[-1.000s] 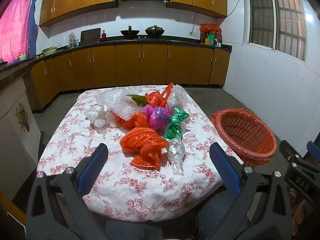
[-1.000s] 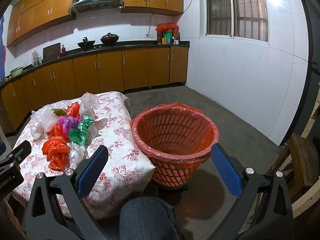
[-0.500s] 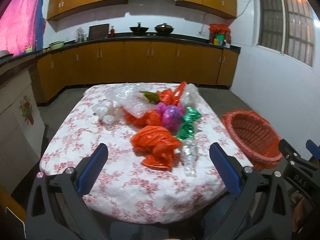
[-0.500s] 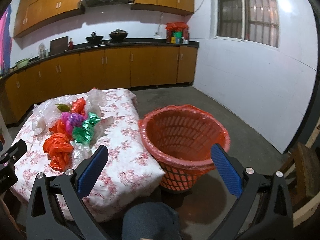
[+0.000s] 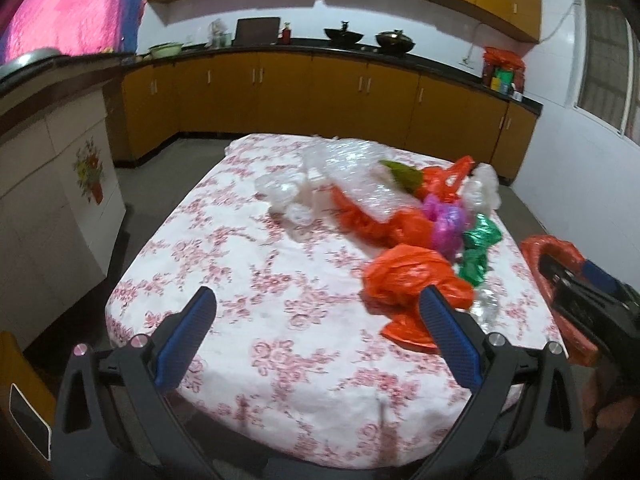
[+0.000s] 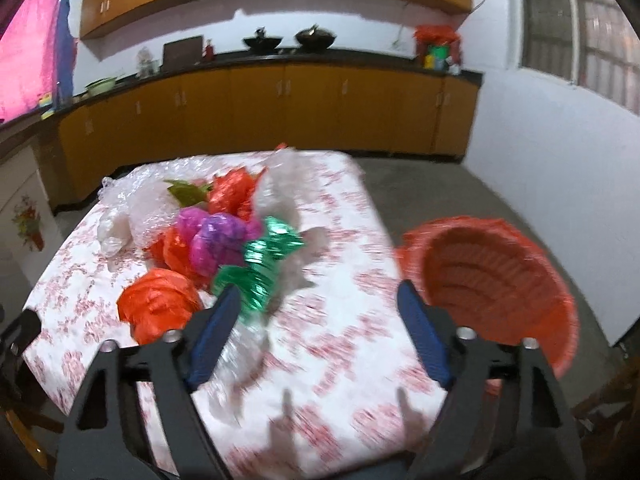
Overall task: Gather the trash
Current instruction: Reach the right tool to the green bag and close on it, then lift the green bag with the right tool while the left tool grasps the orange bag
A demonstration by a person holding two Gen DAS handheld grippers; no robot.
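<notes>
A heap of crumpled plastic bags lies on the floral tablecloth [image 5: 256,280]: an orange bag [image 5: 412,276] nearest, a purple bag [image 5: 448,224], a green foil wrapper [image 5: 478,248], clear bubble wrap [image 5: 352,172]. In the right wrist view the same orange bag [image 6: 158,304], purple bag [image 6: 216,236] and green wrapper [image 6: 264,256] lie ahead left. My left gripper [image 5: 316,336] is open and empty over the table's near edge. My right gripper [image 6: 316,332] is open and empty above the table's near right part. The orange basket [image 6: 500,280] stands to its right.
The basket's rim [image 5: 552,248] shows at the table's right edge behind my right gripper's body [image 5: 592,308]. Brown kitchen cabinets [image 5: 320,92] run along the back wall. A tiled counter [image 5: 52,184] stands on the left. A white wall [image 6: 552,184] is on the right.
Both grippers have swung left and moved forward over the table. The right wrist view now faces the bag heap, with the basket shifted to its right. Both stay open.
</notes>
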